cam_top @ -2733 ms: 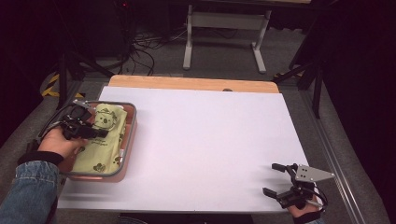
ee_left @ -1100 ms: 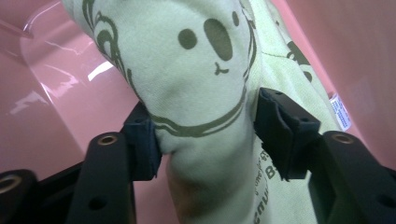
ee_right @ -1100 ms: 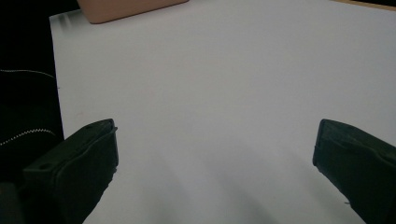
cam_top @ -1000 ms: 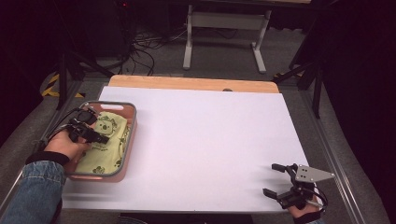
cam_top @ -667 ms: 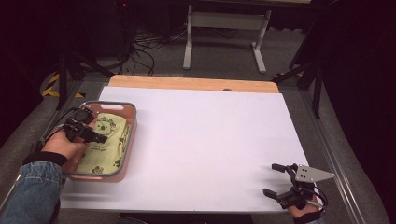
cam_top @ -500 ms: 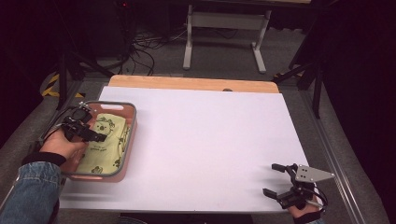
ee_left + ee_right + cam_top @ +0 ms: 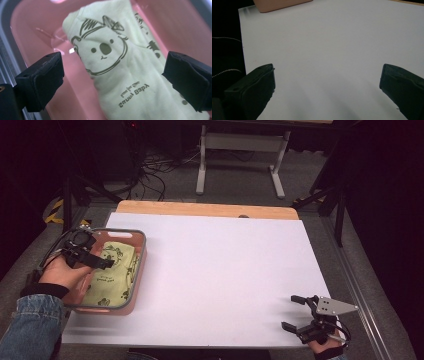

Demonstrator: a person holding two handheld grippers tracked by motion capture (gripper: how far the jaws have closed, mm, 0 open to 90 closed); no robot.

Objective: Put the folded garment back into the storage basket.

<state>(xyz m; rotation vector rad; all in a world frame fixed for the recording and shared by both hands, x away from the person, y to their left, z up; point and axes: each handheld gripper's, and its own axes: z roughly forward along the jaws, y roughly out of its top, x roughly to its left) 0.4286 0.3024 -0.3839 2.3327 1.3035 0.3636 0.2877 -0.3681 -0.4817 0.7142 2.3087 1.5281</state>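
Left gripper (image 7: 112, 82) wide above koala cloth (image 7: 120, 67) (in pink bin (image 7: 139, 251)); right gripper (image 7: 295, 312) wide, table (image 7: 225, 265)

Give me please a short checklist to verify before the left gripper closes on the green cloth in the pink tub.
1. Left gripper open: ok, jaws stand wide apart.
2. Green cloth between the jaws: ok, it lies folded in the gap.
3. Jaws touching the cloth: cannot tell, the left gripper view does not show their height above it.
4. Pink tub fully on the table: ok.
5. Right gripper out of the way: ok, open at the table's near right corner.
6. Cloth free of other things: ok, no other item seen in the tub.
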